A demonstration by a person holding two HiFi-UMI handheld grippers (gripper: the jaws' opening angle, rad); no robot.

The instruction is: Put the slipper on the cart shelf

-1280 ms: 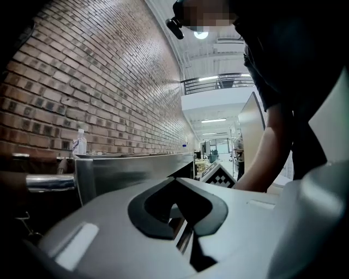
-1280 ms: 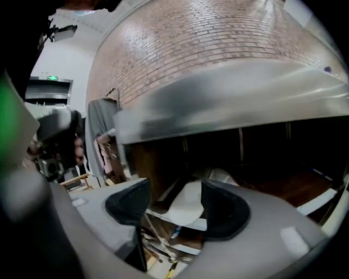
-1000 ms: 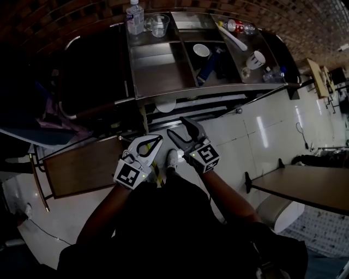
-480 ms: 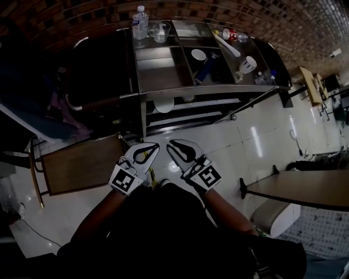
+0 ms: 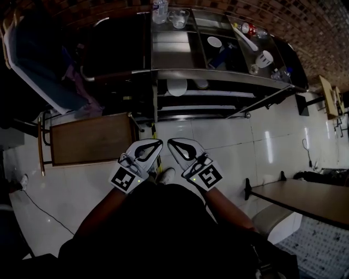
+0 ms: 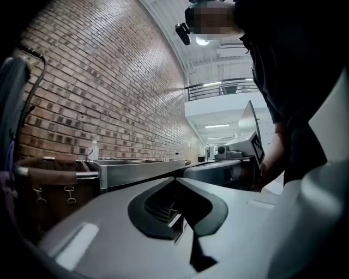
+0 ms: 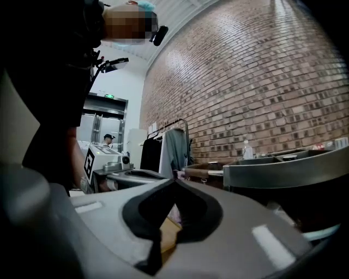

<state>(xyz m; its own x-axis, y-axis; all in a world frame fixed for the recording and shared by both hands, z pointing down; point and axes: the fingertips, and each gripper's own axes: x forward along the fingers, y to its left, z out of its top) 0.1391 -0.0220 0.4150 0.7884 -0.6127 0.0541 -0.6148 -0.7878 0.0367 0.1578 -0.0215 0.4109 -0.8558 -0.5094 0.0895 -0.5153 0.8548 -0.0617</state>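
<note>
A low wooden table [image 5: 90, 139] stands off to the left of my left gripper [image 5: 159, 142]. That gripper points level toward the cart [image 5: 218, 77], and its jaws are pressed together with nothing between them. Just beside it on the right, tips close to tips, my right gripper [image 5: 170, 142] points the same way. Its jaws have just been closing and now meet, also on nothing. The steel cart is straight ahead of both tips and well apart from them. A water bottle [image 5: 160, 10] and a glass cup [image 5: 179, 18] stand on its top. Under the top, on the shelf [image 5: 204, 107], lies a pale oval thing that I take for the slipper [image 5: 177, 87], though it is too small to be sure. A brown tabletop [image 5: 308, 197] lies to the right of my right gripper.
</note>
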